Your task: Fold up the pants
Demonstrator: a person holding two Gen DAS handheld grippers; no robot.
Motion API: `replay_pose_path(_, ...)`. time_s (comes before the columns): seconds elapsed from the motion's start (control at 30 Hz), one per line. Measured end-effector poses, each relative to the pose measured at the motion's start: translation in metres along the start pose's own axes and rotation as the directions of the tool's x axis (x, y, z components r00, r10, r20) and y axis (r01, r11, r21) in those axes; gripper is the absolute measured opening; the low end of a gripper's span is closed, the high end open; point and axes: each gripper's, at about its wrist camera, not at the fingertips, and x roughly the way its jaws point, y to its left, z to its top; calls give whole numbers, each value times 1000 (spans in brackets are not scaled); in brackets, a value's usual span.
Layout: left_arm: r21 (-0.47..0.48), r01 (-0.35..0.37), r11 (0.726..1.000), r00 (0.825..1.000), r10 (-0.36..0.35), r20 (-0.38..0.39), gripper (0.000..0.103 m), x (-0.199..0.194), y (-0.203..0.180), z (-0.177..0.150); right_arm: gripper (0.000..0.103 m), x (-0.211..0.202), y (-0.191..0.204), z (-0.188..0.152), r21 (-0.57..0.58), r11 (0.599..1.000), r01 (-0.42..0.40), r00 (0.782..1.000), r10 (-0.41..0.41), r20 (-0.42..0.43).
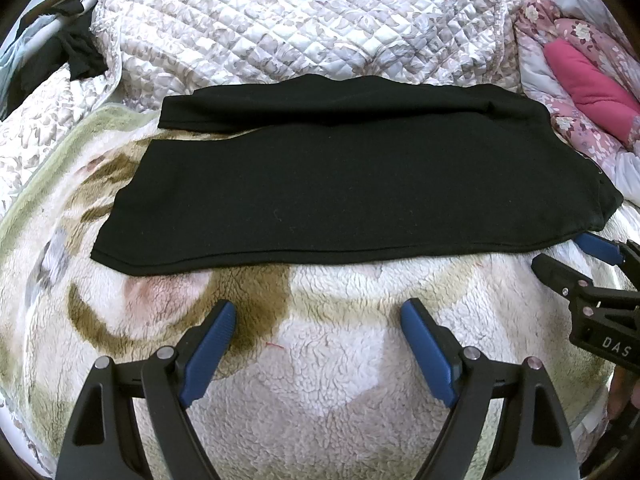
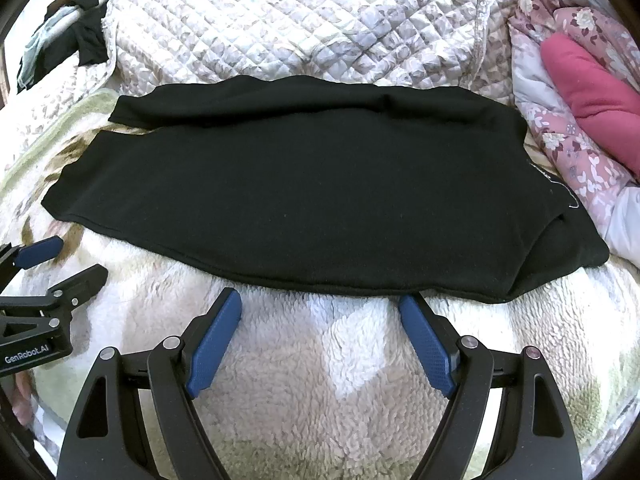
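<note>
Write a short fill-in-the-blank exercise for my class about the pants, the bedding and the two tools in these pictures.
1. The pants are ____ in colour.
2. They lie on a fleece blanket, with a ____ bedspread behind them.
3. Both the left tool and the right tool have their jaws ____.
4. The pads on the tools are ____.

Missing words: black; quilted; open; blue

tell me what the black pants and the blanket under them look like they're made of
Black pants: probably a soft matte knit, maybe fleece; no sheen, stitched hem along the near edge. Blanket: plush sherpa-like fleece, likely synthetic, with curly clumped pile.
</note>
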Motion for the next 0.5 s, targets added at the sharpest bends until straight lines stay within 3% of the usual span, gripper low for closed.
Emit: replay_pose_path(0.5, 1, 0, 1000, 1000, 0, 4, 87, -1, -1, 0, 81, -2, 0, 1, -10, 1000, -10, 1000, 9, -21)
